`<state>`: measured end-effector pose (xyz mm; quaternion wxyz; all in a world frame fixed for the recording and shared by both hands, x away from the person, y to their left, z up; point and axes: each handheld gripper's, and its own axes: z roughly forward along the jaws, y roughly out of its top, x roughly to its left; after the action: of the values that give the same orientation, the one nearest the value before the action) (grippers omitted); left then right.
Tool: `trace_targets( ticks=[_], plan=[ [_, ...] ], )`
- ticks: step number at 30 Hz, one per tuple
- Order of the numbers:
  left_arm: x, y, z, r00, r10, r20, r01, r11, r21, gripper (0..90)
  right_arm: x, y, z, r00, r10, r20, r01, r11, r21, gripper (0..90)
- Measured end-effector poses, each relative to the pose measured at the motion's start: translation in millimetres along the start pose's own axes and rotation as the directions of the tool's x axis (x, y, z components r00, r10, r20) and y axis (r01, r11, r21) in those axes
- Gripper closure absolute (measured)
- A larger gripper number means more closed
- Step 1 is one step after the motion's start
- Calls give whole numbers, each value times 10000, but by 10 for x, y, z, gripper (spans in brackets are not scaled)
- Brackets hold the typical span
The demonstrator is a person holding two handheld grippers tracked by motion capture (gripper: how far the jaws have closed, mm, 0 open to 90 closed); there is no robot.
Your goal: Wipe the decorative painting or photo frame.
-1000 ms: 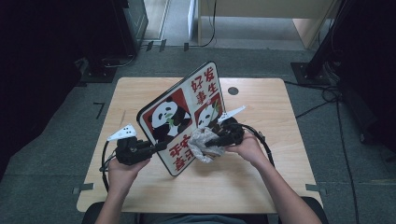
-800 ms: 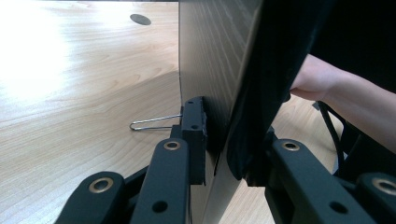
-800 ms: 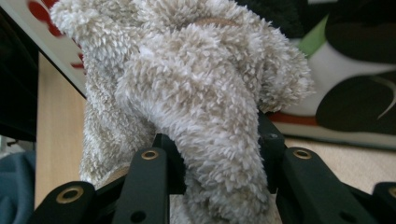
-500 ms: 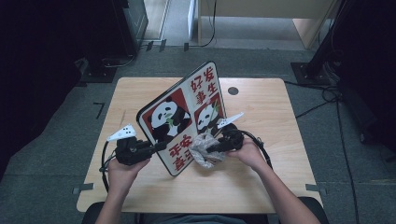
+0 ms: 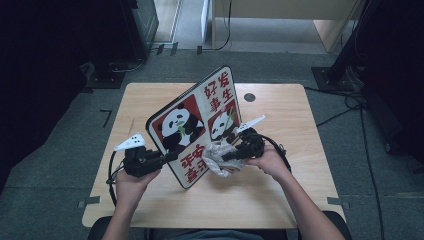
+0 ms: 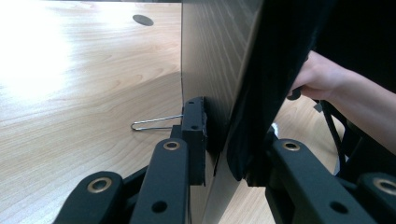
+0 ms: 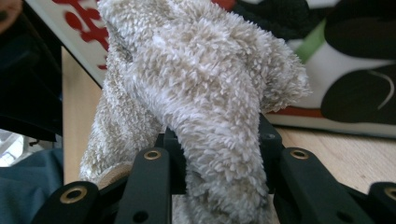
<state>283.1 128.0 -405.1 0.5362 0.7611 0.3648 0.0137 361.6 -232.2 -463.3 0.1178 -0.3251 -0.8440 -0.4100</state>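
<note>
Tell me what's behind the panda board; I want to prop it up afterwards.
Behind the panda board, a thin wire stand sticks out onto the bare table. The table further behind is covered by the board.

**Cloth sliding down the panda board**

The right gripper (image 5: 227, 156) is carrying its bunched cloth (image 5: 218, 158) lower on the printed face of the panda board (image 5: 200, 125), nearer the person than a second ago. The cloth is now sitting beside the red characters by the board's lower edge, where before it was pressing higher up, close to the small panda. The right hand (image 5: 270, 161) is trailing down with it.
</note>
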Motion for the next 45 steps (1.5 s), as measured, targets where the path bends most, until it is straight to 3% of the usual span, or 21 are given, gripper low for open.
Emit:
trace_targets(
  ticks=[15,34,45],
  plan=[
    [9,-45,-66,9997,-145,-171,143,9998,-118,714,194,377,-291,9997,-52,-229,34,9971,-754,673],
    [-26,-66,-122,9991,-133,-410,130,9999,-75,772,621,1108,-556,9932,-1164,-36,1156,9890,-921,673],
    [-19,-65,-123,9994,-51,-345,49,10000,-53,777,958,1567,-731,9807,-1942,215,1953,9718,-1325,672]
  ],
)
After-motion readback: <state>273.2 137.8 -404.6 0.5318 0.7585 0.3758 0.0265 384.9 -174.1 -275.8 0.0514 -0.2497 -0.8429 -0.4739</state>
